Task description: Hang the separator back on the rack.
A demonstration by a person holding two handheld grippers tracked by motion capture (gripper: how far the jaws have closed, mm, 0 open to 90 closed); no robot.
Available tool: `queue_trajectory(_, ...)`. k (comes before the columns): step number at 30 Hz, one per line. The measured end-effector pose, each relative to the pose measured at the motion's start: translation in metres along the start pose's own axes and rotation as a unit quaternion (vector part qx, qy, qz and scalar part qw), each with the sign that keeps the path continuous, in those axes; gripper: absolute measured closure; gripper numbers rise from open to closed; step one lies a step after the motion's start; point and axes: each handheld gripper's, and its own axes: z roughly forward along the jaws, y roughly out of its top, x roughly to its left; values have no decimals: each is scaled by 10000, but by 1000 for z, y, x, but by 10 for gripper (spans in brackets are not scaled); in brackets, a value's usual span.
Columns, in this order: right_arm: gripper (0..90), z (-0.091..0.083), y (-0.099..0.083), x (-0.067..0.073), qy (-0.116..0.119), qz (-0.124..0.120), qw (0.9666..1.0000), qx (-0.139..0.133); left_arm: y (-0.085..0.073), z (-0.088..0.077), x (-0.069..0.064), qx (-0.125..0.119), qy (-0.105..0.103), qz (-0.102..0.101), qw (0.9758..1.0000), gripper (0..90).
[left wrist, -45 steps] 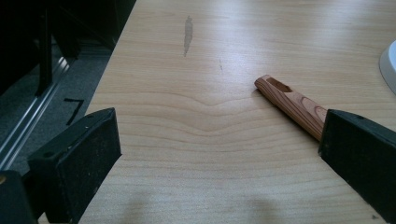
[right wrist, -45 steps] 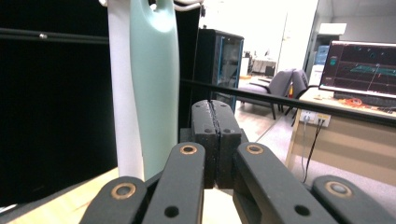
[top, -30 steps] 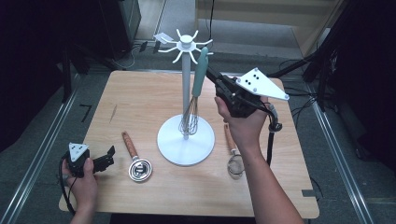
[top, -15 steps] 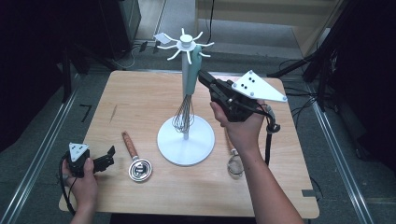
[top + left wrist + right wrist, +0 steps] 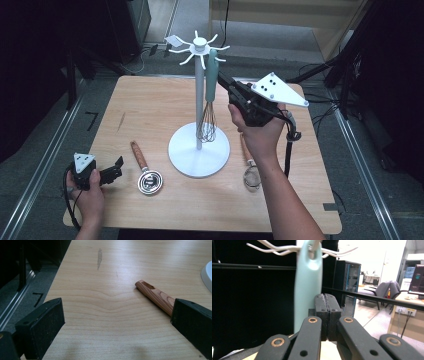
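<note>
Right tool (image 5: 223, 80) raised, jaws closed, beside hanging whisk (image 5: 210, 95).

This looks like a research lab set inside an office space rather than a home. Far beyond the right gripper (image 5: 327, 297), grey upholstered office chairs (image 5: 384, 293) stand by a pale wooden desk (image 5: 409, 298) carrying a dark computer monitor (image 5: 415, 277), with white wall sockets (image 5: 404, 311) under it. Nearer, just past that gripper, is a tall black equipment cabinet with a glass door (image 5: 348, 287). The light wooden work table (image 5: 150, 110) stands on a grey floor. A silver metal floor rail (image 5: 45, 165) runs just outside the left gripper (image 5: 112, 172), and loose black cables (image 5: 325, 107) lie on the floor beyond the right one.
</note>
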Motion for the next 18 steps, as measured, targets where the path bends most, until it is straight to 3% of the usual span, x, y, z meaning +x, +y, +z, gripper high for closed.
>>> queue_trajectory(7, 900, 7, 6, -8, -2, -1, 10000, -60, 0, 0, 0, 0, -6, 3, 10000, 0)
queue_trajectory(11, 900, 11, 8, -14, 177, 82, 9998, -76, 0, 0, 0, -2, -12, -7, 10000, 0)
queue_trajectory(18, 900, 10, 7, -14, 559, -35, 9983, -159, 0, 0, 0, 8, -14, -9, 10000, 0)
